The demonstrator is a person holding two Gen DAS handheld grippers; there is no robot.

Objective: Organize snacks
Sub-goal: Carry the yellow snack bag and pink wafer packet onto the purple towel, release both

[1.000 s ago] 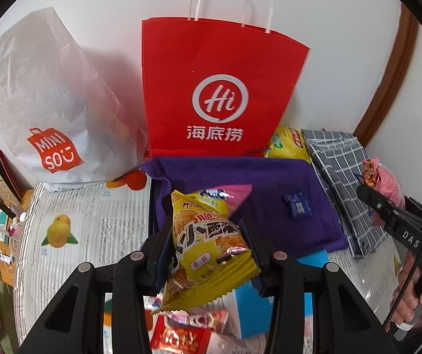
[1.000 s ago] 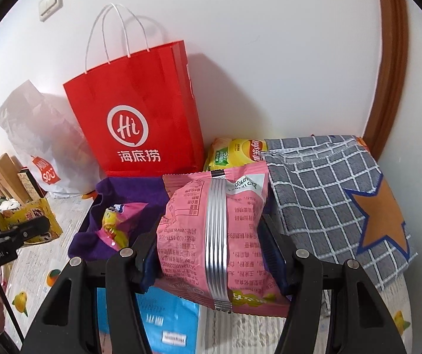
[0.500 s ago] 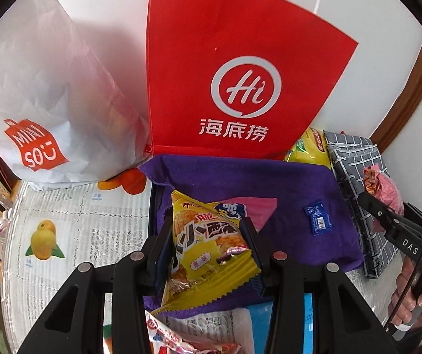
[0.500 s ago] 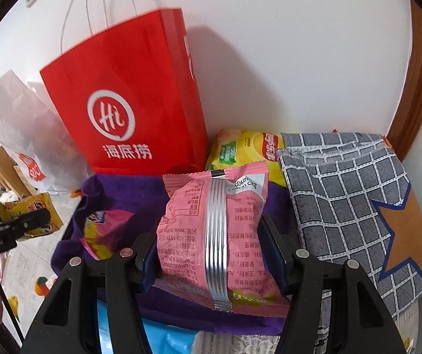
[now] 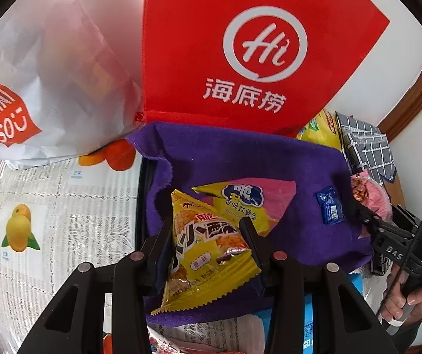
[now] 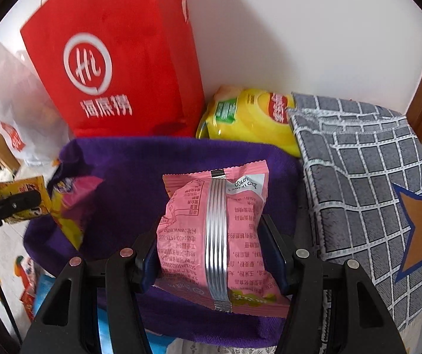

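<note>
Left wrist view: the left gripper (image 5: 206, 237) clamps a yellow foil snack packet (image 5: 208, 247) above a purple cloth (image 5: 284, 171), where a pink-and-yellow snack packet (image 5: 249, 203) lies.

Right wrist view: the right gripper (image 6: 211, 240) clamps a pink plastic snack packet (image 6: 213, 236) over the same cloth, beside a grey checked fabric (image 6: 358, 177).

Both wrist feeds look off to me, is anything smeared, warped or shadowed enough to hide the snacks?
Left wrist: fisheye bows the red bag and darkens the corners; the yellow packet reads sharp. Right wrist: the red bag's logo is motion-smeared, the left edge blurred; the pink packet stays crisp, and the bag throws a soft shadow on the wall.
</note>
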